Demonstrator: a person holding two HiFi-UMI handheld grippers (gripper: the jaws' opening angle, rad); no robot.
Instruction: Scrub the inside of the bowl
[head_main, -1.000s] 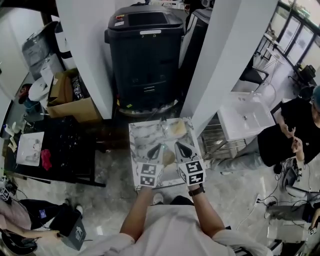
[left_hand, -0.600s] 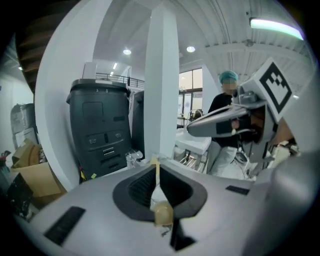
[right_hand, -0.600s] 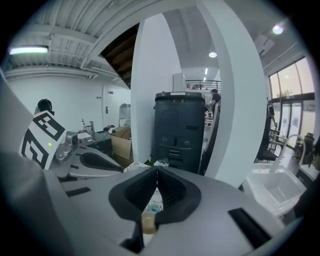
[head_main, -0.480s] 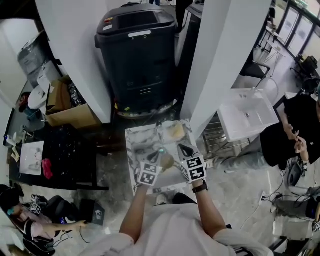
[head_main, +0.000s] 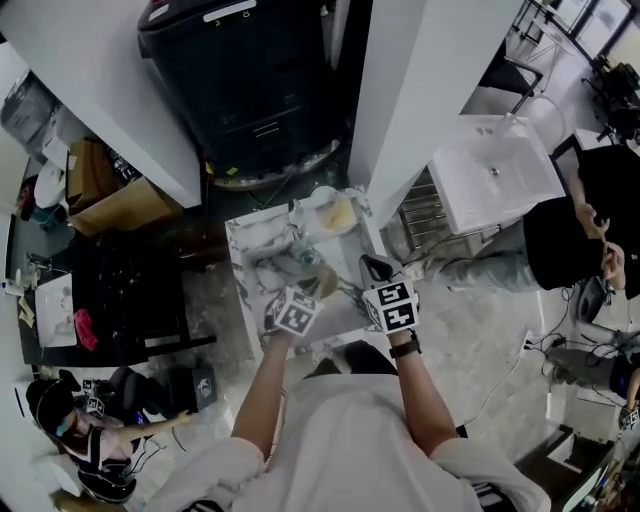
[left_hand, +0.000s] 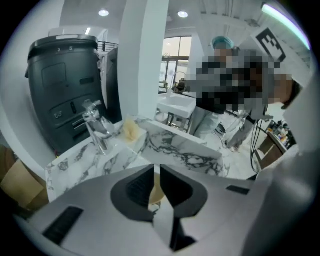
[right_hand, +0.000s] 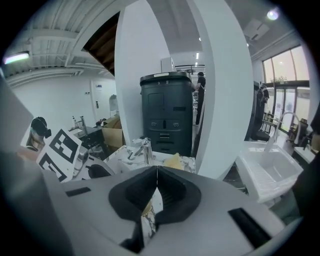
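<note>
A small marble counter (head_main: 262, 250) carries a chrome faucet (head_main: 300, 225) and a yellow sponge (head_main: 338, 213) at its far end. A tan, bowl-like thing (head_main: 327, 284) lies near the counter's front, its shape unclear. My left gripper (head_main: 314, 291) is right beside it, shut with nothing between its jaws. Through the left gripper view's jaws a tan patch (left_hand: 156, 192) shows. My right gripper (head_main: 373, 268) hovers over the counter's right edge, also shut and empty. The sponge (left_hand: 131, 130) and faucet (left_hand: 95, 122) lie ahead of the left gripper (left_hand: 156, 170). Beyond the right gripper (right_hand: 157, 171) I see the faucet (right_hand: 146, 150) and sponge (right_hand: 174, 161).
A large black bin (head_main: 240, 80) stands behind the counter between two white pillars (head_main: 420, 90). A white sink (head_main: 495, 170) is at the right, with a person in black (head_main: 575, 235) beside it. A cardboard box (head_main: 110, 205) and dark table (head_main: 110, 290) are at the left.
The head view has swung, so the counter sits higher and tilted. Both grippers stay shut; the left one has closed in on the tan thing.
</note>
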